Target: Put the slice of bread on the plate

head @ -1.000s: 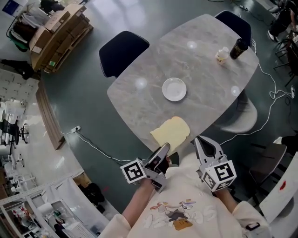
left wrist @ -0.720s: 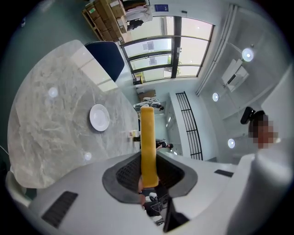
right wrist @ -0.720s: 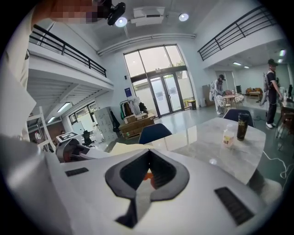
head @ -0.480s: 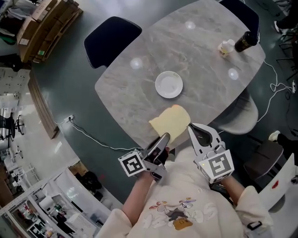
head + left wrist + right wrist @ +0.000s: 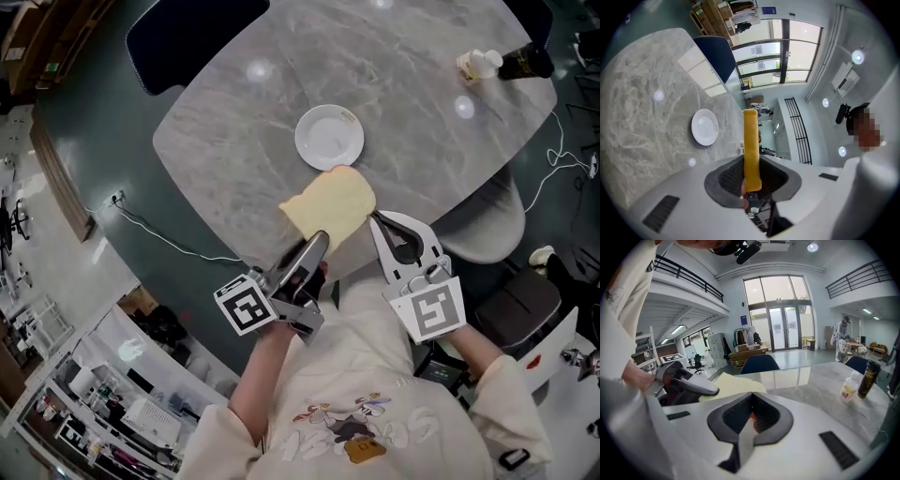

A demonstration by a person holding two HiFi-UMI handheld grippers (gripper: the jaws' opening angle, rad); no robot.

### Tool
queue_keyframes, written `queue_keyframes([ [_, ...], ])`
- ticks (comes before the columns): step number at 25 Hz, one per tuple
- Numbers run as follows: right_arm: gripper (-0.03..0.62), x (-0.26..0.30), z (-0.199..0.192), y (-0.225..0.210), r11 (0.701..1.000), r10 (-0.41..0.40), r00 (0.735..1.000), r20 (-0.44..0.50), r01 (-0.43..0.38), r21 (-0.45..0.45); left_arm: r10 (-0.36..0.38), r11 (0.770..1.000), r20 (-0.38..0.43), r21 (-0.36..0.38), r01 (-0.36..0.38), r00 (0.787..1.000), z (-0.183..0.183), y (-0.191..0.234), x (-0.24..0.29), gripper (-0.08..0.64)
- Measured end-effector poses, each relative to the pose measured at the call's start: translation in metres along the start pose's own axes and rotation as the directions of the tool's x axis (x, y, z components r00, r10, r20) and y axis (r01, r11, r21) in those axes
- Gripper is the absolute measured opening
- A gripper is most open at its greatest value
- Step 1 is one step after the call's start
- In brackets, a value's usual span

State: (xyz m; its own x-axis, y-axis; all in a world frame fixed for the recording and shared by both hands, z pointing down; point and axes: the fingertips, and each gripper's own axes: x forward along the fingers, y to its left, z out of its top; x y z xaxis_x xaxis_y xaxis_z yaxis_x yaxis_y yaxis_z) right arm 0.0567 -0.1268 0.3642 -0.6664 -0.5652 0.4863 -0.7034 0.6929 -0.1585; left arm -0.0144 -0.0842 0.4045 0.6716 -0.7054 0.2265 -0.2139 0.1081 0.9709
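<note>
The left claw (image 5: pixel 317 242) pinches the slice of bread (image 5: pixel 330 204) by its near edge and holds it out flat over the near border of the desk (image 5: pixel 216 141). The slice's far corner reaches just up to the rim of the plate (image 5: pixel 329 137), which is bare. The step in hand looks like the carry to the plate. The next move calls for bringing the slice forward until it is centred over the plate, lowering it, and then spreading the claw to let it go. To the right, the right claw (image 5: pixel 377 221) hangs beside the bread, pressed together with nothing in it. Far right on the desk stand a small pale bottle (image 5: pixel 478 64) and a dark flask (image 5: pixel 527 62).

The left gripper view shows the slice edge-on between the pads, with the plate beyond and to its left, confirming the grip. The head view alone gives the slice's outline against the plate. The right gripper view shows the bread from the side but not the plate.
</note>
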Motion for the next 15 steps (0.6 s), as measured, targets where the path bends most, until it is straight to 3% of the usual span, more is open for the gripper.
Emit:
queue_keyframes([
  [15, 0.003, 0.081, -0.049, -0.062, 0.994, -0.03, 0.999, 0.017, 0.028, 0.101, 0.079, 0.997, 0.0, 0.007, -0.079, 0.997, 0.037, 0.081, 0.063, 0.095],
])
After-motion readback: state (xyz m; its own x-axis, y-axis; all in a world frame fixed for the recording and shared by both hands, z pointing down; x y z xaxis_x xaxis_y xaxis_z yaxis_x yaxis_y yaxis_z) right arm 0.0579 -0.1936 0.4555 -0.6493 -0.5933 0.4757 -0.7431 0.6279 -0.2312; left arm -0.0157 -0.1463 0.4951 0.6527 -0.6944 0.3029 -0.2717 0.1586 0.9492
